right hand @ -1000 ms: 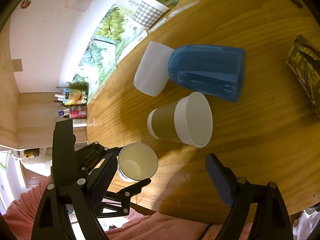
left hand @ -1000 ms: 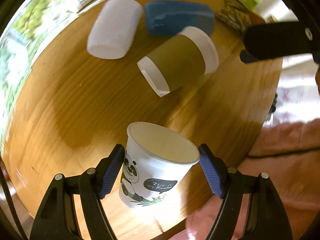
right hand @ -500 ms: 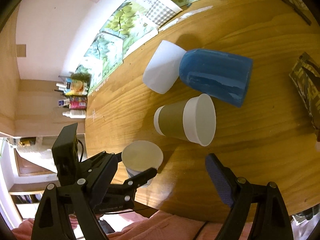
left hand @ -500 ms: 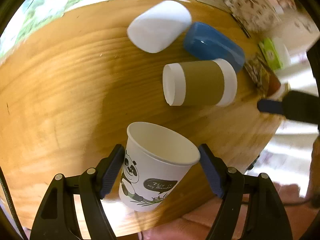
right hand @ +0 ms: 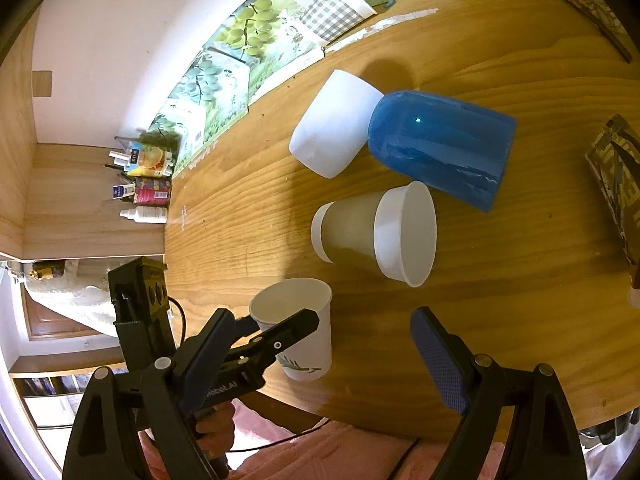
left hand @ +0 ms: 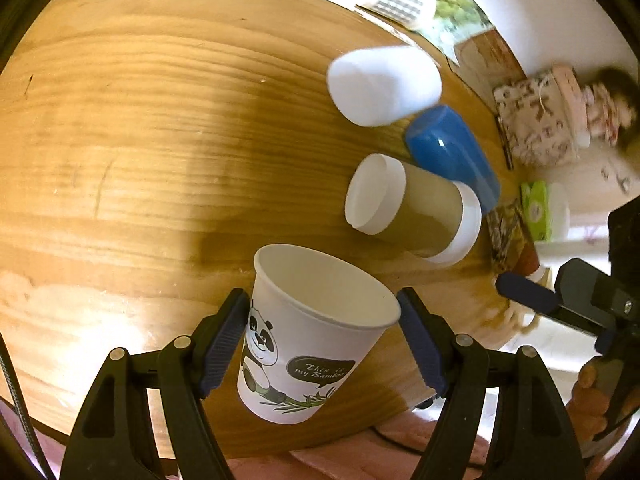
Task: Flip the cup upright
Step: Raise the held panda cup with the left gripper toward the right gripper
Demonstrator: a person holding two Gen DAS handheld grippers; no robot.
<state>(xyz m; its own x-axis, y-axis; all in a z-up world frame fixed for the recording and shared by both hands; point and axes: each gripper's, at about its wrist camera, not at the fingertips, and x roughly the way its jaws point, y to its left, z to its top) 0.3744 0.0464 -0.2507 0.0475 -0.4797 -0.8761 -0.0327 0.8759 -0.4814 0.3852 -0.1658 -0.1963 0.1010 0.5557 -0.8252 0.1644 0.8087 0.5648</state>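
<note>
A white paper cup with a panda print (left hand: 308, 344) sits mouth up between the fingers of my left gripper (left hand: 324, 340), near the round wooden table's front edge. The jaws are shut on it. The same cup (right hand: 298, 320) shows in the right wrist view, held by the left gripper (right hand: 280, 326). A brown-sleeved paper cup (left hand: 416, 208) (right hand: 376, 232) lies on its side in the middle of the table. My right gripper (right hand: 320, 360) is open and empty, low over the front edge; one of its fingers (left hand: 524, 290) shows at the right of the left wrist view.
A blue cup (right hand: 440, 148) and a white cup (right hand: 332, 128) lie on their sides behind the brown one. A patterned packet (right hand: 620, 184) lies at the right. Bottles (right hand: 144, 192) stand on a shelf at the left. Grape posters (right hand: 240, 52) line the wall.
My left gripper has swung with the panda cup, which now stands more upright near the front edge. The right gripper has drawn back slightly and stayed open.
</note>
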